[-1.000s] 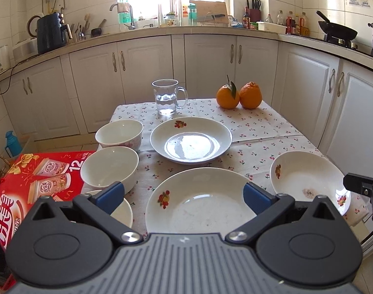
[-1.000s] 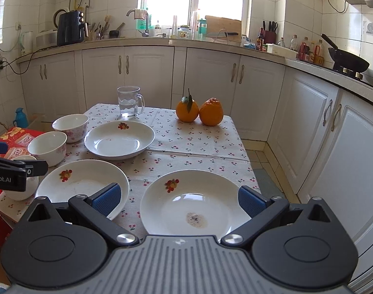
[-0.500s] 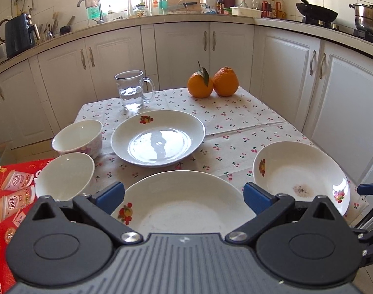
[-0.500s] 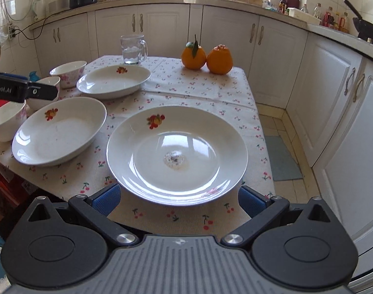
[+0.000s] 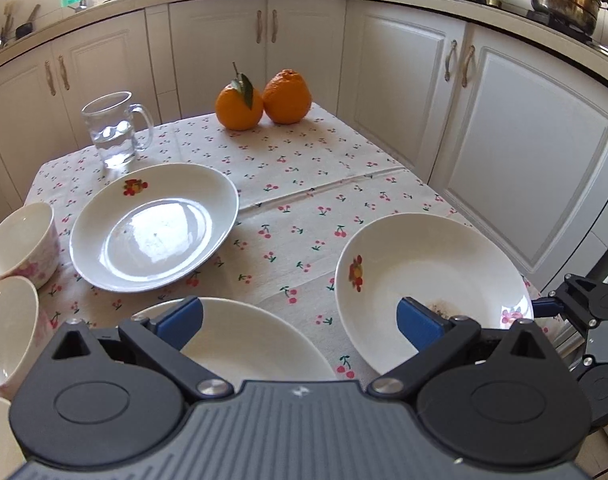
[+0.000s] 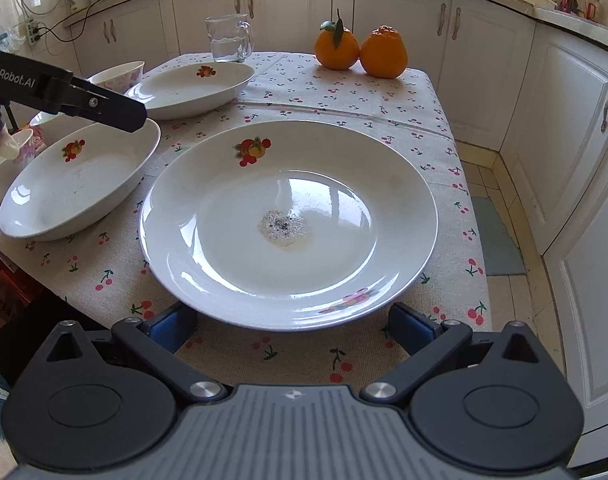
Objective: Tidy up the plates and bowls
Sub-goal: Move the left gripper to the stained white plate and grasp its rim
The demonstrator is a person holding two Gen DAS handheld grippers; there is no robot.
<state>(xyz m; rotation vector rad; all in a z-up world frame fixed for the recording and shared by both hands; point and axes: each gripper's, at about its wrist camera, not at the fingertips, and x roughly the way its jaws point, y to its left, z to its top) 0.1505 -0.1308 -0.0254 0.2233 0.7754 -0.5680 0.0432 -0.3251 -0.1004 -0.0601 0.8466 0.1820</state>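
Both tools gape wide: the right tool (image 6: 290, 326) at the soiled plate's (image 6: 288, 224) near rim, ready to lift; the left tool (image 5: 300, 320) over its neighbour (image 5: 256, 344).

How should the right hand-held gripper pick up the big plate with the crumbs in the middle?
Grip the near rim of the crumb-stained plate, coming in low from the table's front edge. The rim flares up off the tablecloth there, and the open right hand-held gripper already sits at that edge, one finger either side.
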